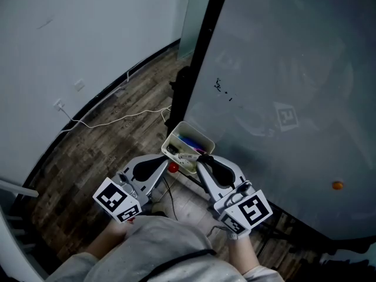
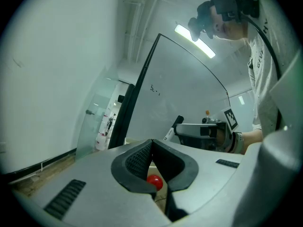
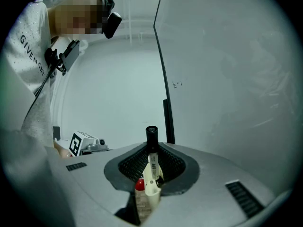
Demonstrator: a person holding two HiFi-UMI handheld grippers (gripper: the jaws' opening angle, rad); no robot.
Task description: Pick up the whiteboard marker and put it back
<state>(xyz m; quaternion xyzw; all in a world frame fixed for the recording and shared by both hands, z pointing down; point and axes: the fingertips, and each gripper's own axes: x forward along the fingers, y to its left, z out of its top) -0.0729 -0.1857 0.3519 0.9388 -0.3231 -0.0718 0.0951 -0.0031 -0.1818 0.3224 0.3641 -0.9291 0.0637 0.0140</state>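
My left gripper [image 2: 152,149] is clenched on nothing, its ribbed pads meeting edge to edge; a small red ball [image 2: 154,181] shows just below and beyond them. My right gripper [image 3: 151,150] is clamped on the whiteboard marker [image 3: 151,161], which stands upright between the pads, white barrel low and black cap poking out above the jaw tips. In the head view both grippers point forward side by side, their tips at the near rim of a white tray [image 1: 201,138] that holds other pens; the tray sits right beside the dark frame of the whiteboard [image 1: 282,87]; the board bears a few small dark marks and, further right, a small orange dot [image 1: 336,185]. Off to the left a white cable [image 1: 111,119] trails over the wooden floor [image 1: 100,151] toward the pale wall [image 1: 76,28].
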